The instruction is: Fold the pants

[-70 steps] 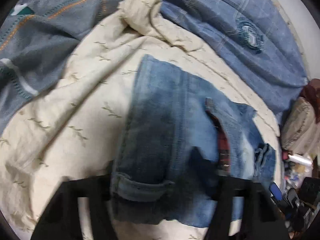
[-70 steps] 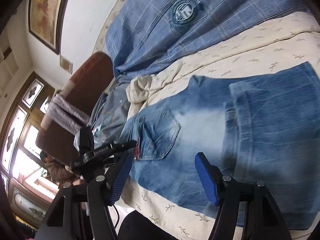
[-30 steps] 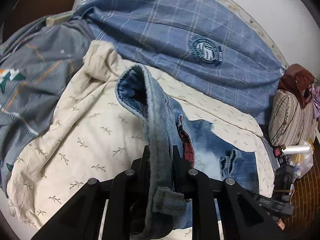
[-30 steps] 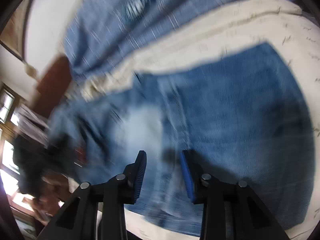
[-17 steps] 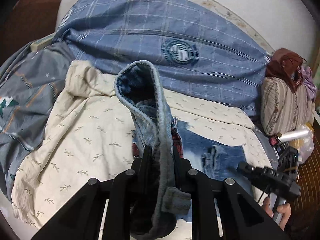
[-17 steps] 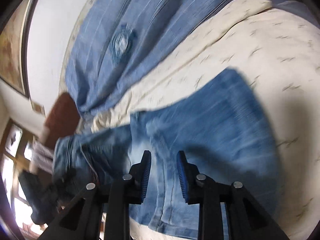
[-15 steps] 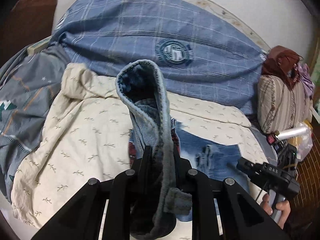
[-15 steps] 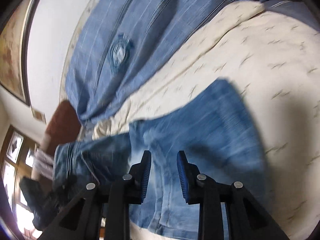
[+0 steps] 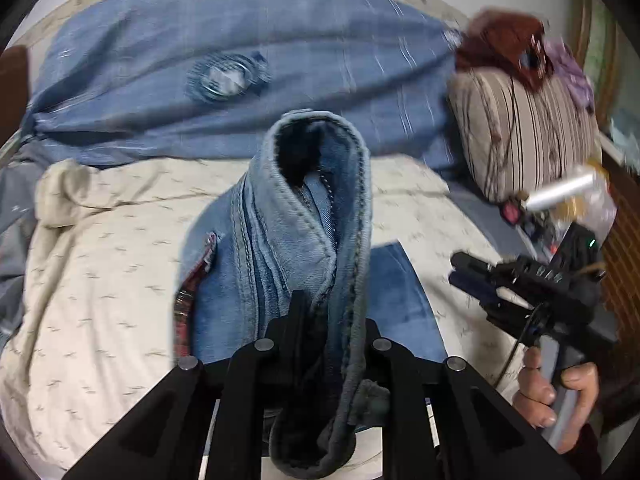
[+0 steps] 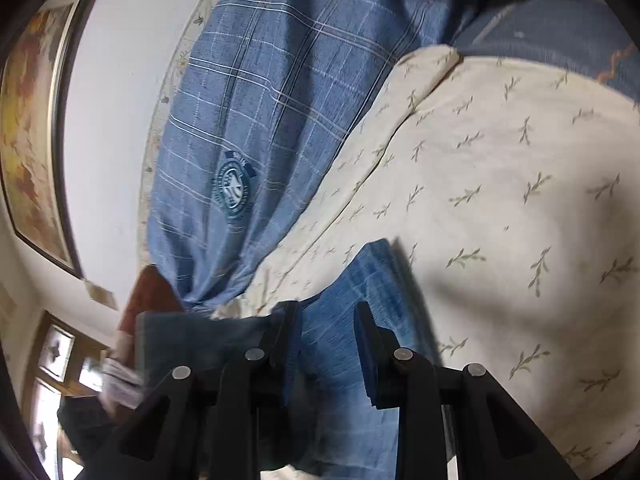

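Observation:
The pants are blue jeans [image 9: 280,240] on a cream leaf-print bedspread [image 9: 100,280]. My left gripper [image 9: 320,320] is shut on a bunched fold of the jeans' waistband and holds it raised above the bed; the rest lies flat below. My right gripper [image 10: 326,332] has its blue-padded jaws narrowly apart, and I cannot tell whether they pinch the jeans [image 10: 360,280] that show between them. The right gripper also shows in the left wrist view [image 9: 480,280], held in a hand off the jeans' right edge.
A blue plaid blanket [image 9: 240,60] with a round crest lies across the back of the bed. A striped pillow [image 9: 520,128] and clutter sit at the right. A grey patterned cloth [image 9: 12,200] lies at the left. A framed picture [image 10: 32,120] hangs on the wall.
My left gripper closed on the jeans' waistband and lifted it off the bed, swinging right. My right gripper narrowed its jaws and moved along the jeans toward their far edge.

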Demonstrator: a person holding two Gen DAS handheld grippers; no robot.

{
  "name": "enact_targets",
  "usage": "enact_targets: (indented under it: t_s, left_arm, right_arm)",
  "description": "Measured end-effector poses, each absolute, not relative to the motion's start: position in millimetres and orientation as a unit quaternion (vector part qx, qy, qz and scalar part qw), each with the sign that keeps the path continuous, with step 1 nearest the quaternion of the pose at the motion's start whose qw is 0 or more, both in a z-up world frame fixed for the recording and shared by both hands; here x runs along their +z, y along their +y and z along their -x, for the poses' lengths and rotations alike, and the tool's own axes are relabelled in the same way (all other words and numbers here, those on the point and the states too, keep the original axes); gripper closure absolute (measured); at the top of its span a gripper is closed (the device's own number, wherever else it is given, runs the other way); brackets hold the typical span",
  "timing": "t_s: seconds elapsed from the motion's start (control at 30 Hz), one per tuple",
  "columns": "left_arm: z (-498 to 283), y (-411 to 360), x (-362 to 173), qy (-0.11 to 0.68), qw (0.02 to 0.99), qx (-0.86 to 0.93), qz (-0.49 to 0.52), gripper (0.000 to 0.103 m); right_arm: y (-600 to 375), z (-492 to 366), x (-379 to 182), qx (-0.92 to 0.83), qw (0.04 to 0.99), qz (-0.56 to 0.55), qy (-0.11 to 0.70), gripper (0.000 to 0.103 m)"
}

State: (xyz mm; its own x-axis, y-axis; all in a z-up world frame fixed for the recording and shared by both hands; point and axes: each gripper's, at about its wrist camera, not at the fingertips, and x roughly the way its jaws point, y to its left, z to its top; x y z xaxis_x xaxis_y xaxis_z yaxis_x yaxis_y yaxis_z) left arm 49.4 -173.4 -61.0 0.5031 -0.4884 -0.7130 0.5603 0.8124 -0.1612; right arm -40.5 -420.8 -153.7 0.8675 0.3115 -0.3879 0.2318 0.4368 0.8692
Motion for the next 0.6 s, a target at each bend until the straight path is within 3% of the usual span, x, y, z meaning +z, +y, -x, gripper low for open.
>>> enact_targets:
  t_s: [0.1, 0.13, 0.17, 0.2, 0.23, 0.43, 0.6]
  left_arm:
    - [-49.2, -200.1, -74.9, 0.412, 0.854, -0.309, -0.073, 0.082]
    - [-48.5, -202.2, -76.3, 0.418, 0.850, -0.312, -0.071, 0.080]
    - [-48.3, -204.0, -76.0, 0.423, 0.846, -0.316, -0.068, 0.080]
    - [-46.6, -201.8, -73.7, 0.421, 0.846, -0.321, -0.068, 0.079]
    - [-45.6, -198.7, -70.3, 0.416, 0.848, -0.321, -0.069, 0.077]
    - [-47.4, -159.5, -54.1, 0.394, 0.855, -0.337, -0.020, 0.065]
    - [-41.9, -154.5, -48.4, 0.381, 0.850, -0.365, -0.002, 0.065]
  right_arm:
    - [-423.8, 39.4, -157.5, 0.062, 0.791, -0.555, 0.250, 0.071]
    - [-423.1, 36.8, -159.2, 0.084, 0.781, -0.565, 0.251, 0.066]
    - [-420.6, 33.5, -159.7, 0.102, 0.774, -0.571, 0.253, 0.057]
    - [-418.6, 31.6, -159.3, 0.110, 0.771, -0.574, 0.252, 0.031]
    - [-416.6, 31.1, -158.2, 0.115, 0.771, -0.575, 0.249, 0.021]
    - [-390.8, 14.9, -156.1, 0.141, 0.774, -0.551, 0.278, 0.021]
    - [-374.8, 8.2, -154.6, 0.162, 0.777, -0.542, 0.275, 0.021]
